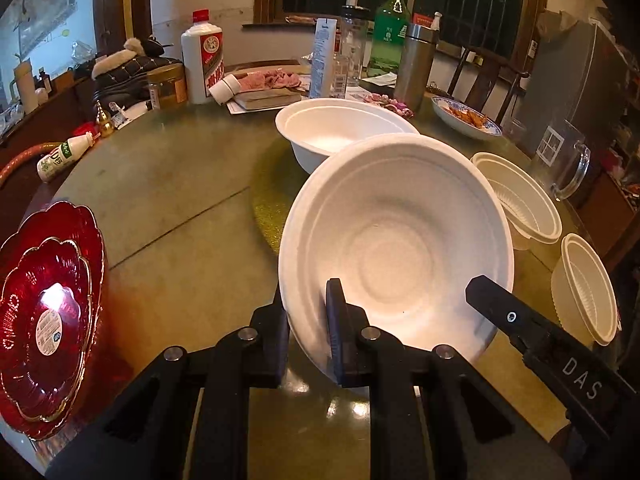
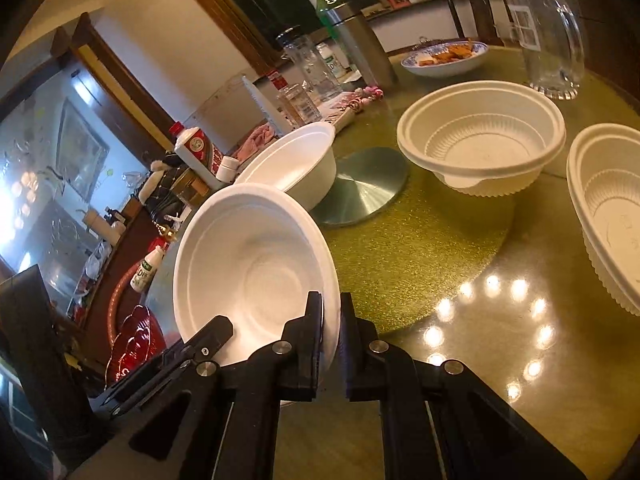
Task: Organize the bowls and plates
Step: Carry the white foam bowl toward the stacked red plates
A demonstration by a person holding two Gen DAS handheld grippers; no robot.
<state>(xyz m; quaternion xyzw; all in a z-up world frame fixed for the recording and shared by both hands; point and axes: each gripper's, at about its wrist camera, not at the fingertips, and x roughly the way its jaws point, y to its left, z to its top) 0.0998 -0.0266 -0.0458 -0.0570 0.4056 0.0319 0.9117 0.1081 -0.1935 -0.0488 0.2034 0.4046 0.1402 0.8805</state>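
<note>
Both my grippers, left (image 1: pixel 307 312) and right (image 2: pixel 331 322), clamped on one tilted white foam bowl's (image 1: pixel 400 248) rim; second foam bowl (image 1: pixel 340 128) behind, red plates (image 1: pixel 48 300) beside

Both wrist views — close, angled down — share white bowl (image 1: pixel 396 248).

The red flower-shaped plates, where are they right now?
The red plates sit stacked at the table's near left edge in the left wrist view, left of the tilted white bowl.
</note>
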